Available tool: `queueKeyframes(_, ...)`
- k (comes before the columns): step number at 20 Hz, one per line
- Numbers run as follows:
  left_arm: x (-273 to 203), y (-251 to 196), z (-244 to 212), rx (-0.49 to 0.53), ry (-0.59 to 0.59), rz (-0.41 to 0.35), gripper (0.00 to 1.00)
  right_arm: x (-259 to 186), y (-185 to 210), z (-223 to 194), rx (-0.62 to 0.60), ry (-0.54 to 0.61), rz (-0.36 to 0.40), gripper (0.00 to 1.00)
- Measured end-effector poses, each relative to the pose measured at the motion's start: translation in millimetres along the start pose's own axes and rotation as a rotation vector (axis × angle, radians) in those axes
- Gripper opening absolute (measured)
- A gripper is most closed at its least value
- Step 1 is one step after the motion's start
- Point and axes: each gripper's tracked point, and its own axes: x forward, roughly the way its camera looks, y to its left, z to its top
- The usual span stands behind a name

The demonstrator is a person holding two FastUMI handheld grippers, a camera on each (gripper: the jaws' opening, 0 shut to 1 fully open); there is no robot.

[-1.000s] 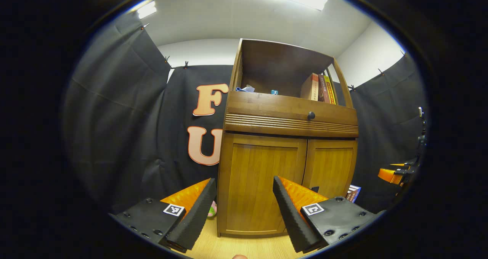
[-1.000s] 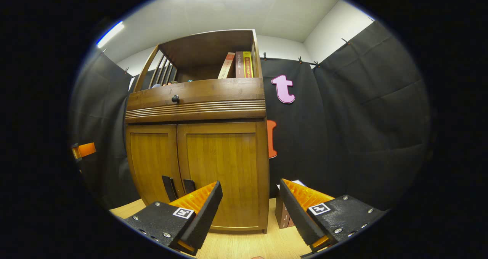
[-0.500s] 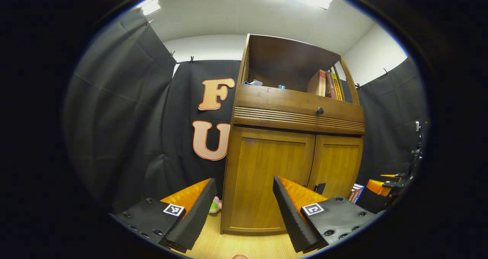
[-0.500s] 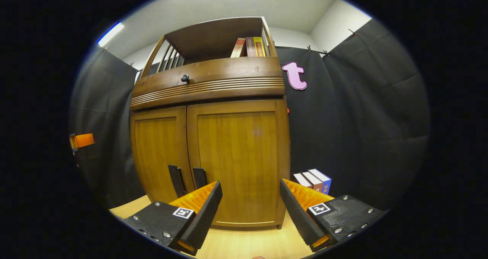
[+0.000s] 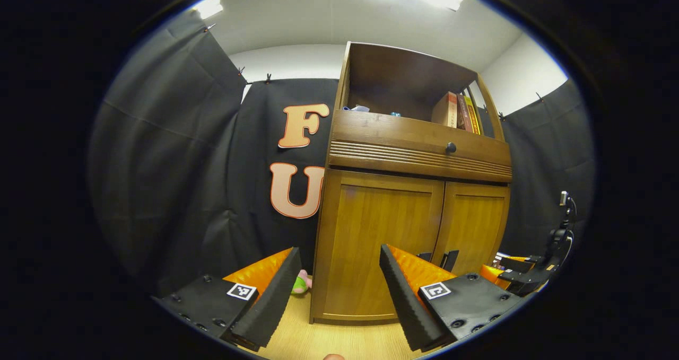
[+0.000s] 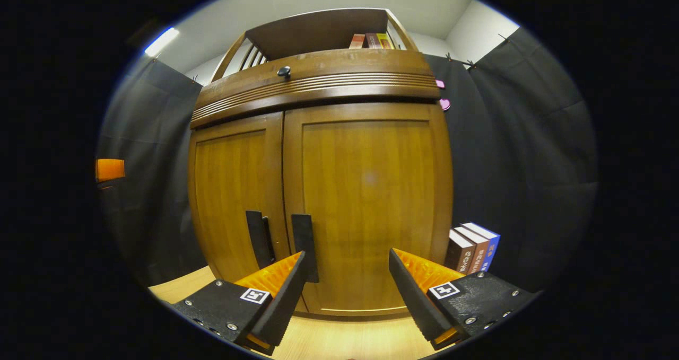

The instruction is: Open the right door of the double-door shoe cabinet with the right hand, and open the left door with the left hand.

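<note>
A wooden shoe cabinet (image 5: 414,153) stands on a light wood floor, both doors shut. In the right gripper view the right door (image 6: 371,201) looms close, its dark vertical handle (image 6: 305,240) just past my left finger; the left door (image 6: 233,190) has its own handle (image 6: 259,239) beside it. My right gripper (image 6: 347,286) is open and empty, a short way from the door. In the left gripper view the left door (image 5: 379,238) lies ahead and my left gripper (image 5: 337,288) is open and empty, farther back. The right gripper (image 5: 522,275) shows low at the right there.
A drawer with a round knob (image 6: 284,71) sits above the doors, and books (image 5: 459,113) stand on the open shelf on top. Several books (image 6: 472,246) stand on the floor right of the cabinet. A small green and pink toy (image 5: 301,283) lies left of it.
My right gripper has moved much closer to the right door, which now looms larger. My left gripper has edged nearer and tilted so the cabinet sits higher and more to the right.
</note>
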Motion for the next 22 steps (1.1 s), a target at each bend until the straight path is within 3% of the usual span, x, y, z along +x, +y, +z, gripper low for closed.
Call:
queueKeyframes(5,4,5,-4,0.01,0.005,0.004,0.96,29,32,-18,-0.012,0.031,0.048,0.94)
queueKeyframes(6,4,6,-5,0.014,0.005,0.003,0.96,35,35,-21,-0.012,0.033,0.048,1.0)
queueKeyframes(8,6,11,-7,0.022,0.005,0.003,0.96,46,41,-26,-0.012,0.038,0.044,0.89)
queueKeyframes(11,8,18,-12,0.026,0.005,0.001,0.99,62,47,-29,-0.009,0.045,0.037,0.83)
queueKeyframes(12,10,22,-14,0.026,0.008,0.005,0.98,66,48,-30,-0.004,0.042,0.03,0.91)
queueKeyframes(13,12,26,-17,0.024,0.013,0.007,0.98,72,47,-31,0.002,0.039,0.019,0.78)
queueKeyframes(14,14,29,-20,0.022,0.018,0.01,0.98,77,47,-32,0.01,0.042,0.011,0.75)
queueKeyframes(20,24,45,-29,0.062,0.02,0.039,0.96,99,44,-43,0.045,0.081,-0.012,0.59)
queueKeyframes(21,24,44,-31,0.056,0.026,0.032,0.97,102,46,-44,0.059,0.088,-0.007,0.67)
queueKeyframes(22,23,43,-33,0.054,0.029,0.025,0.97,103,49,-44,0.072,0.09,0.001,0.52)
